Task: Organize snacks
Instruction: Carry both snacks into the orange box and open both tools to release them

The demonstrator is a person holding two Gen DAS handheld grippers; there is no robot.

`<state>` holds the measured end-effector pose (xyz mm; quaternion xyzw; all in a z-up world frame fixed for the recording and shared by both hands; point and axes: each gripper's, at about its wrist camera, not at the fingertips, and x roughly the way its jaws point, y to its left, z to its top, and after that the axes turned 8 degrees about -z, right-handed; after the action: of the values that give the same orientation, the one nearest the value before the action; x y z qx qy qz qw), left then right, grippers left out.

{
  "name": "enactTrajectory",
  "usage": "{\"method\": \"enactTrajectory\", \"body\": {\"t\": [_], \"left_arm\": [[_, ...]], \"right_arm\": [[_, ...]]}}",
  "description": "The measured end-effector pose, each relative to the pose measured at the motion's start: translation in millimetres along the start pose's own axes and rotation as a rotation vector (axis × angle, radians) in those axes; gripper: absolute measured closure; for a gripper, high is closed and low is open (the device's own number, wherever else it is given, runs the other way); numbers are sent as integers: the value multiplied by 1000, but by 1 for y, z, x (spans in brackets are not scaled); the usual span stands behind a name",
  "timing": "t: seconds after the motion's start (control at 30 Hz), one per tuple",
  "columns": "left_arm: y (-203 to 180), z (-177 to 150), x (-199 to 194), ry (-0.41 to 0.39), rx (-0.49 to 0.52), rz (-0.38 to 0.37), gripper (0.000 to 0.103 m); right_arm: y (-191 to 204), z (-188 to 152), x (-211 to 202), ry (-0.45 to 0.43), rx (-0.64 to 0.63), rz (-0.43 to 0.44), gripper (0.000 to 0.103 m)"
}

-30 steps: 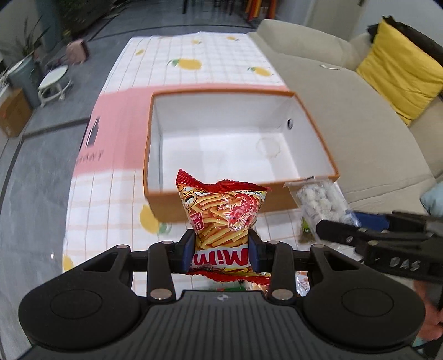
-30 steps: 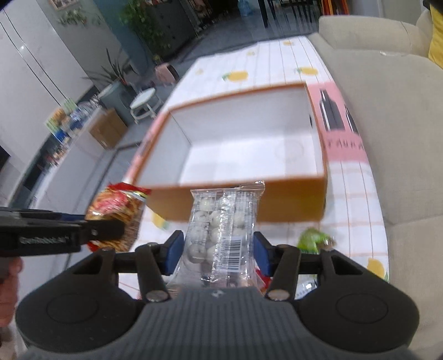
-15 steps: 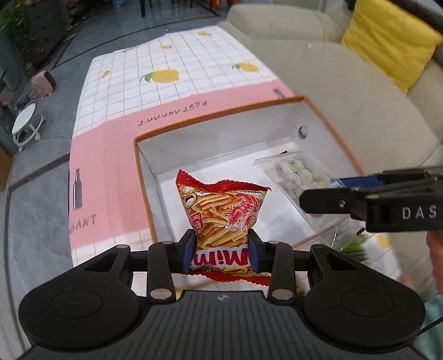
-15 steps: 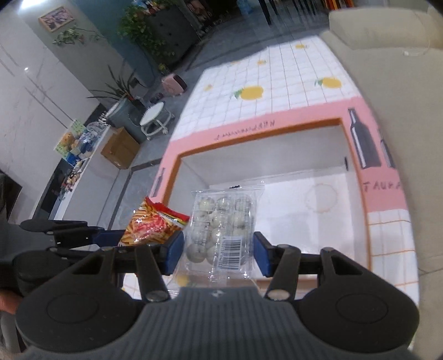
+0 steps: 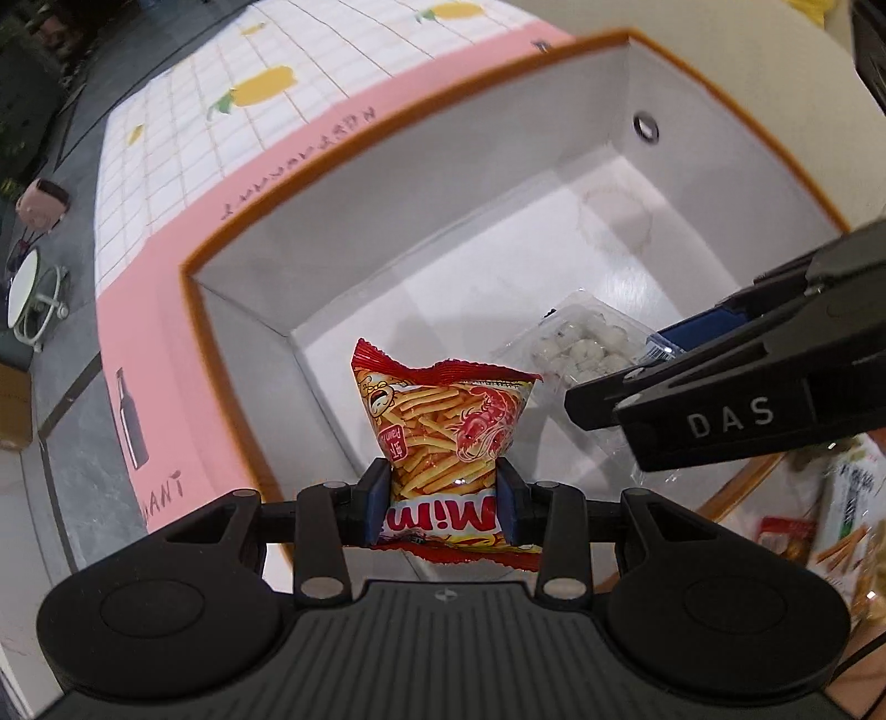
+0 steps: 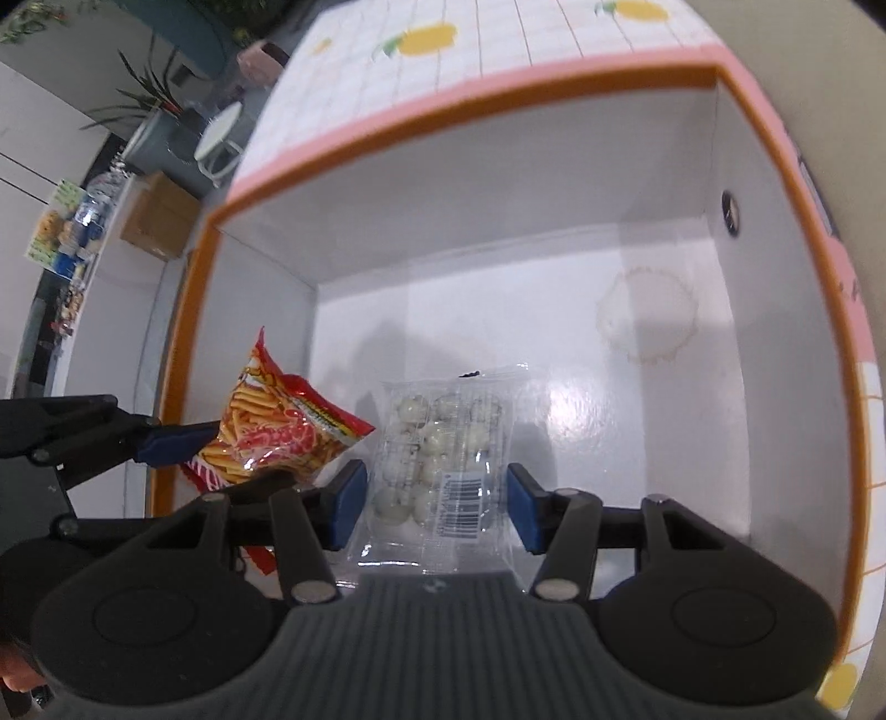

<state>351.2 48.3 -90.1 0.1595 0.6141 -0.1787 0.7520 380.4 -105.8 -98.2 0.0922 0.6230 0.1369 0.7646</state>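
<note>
My left gripper (image 5: 443, 495) is shut on a red Mimi prawn-stick bag (image 5: 443, 426) and holds it over the near left part of the orange box with white inside (image 5: 387, 183). The bag also shows in the right wrist view (image 6: 277, 435). My right gripper (image 6: 434, 507) stands wider than the clear pack of white balls (image 6: 437, 459), its pads apart from the pack's sides, low inside the box (image 6: 498, 166). In the left wrist view the pack (image 5: 581, 349) lies low in the box beside the right gripper's fingers (image 5: 720, 399).
The box stands on a pink and white tablecloth with lemon prints (image 5: 166, 343). More snack packs (image 5: 847, 515) lie to the right of the box. A beige sofa (image 5: 664, 22) runs along the right. A small white stool (image 6: 219, 144) stands on the floor.
Both grippers moved forward and down into the box with their snacks. The right gripper's jaws have spread off the clear pack, which now sits low in the box.
</note>
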Motion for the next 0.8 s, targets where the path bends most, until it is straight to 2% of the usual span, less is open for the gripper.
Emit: {"method": "enactTrajectory", "body": {"t": [0.2,0.37,0.47,0.53,0.57,0.8], "left_arm": [[1,-2,20,68,6,9,59],[-1,-3,24,70,19,33,53],[-2,-1,23,70,25,47,42],[0,0,20,54,17,62,24],[1,0,18,45,12,68,22],[7,-8,-9,23,-5,3,21]], "right_arm": [[5,-1,17,60,5,-16,49],[10,-1,25,86,-8,-37,48],[14,3,33,97,-20,-46,47],[19,7,38,104,-21,-49,47],[19,8,40,106,-19,-47,46],[16,10,47,114,-16,-54,46]]}}
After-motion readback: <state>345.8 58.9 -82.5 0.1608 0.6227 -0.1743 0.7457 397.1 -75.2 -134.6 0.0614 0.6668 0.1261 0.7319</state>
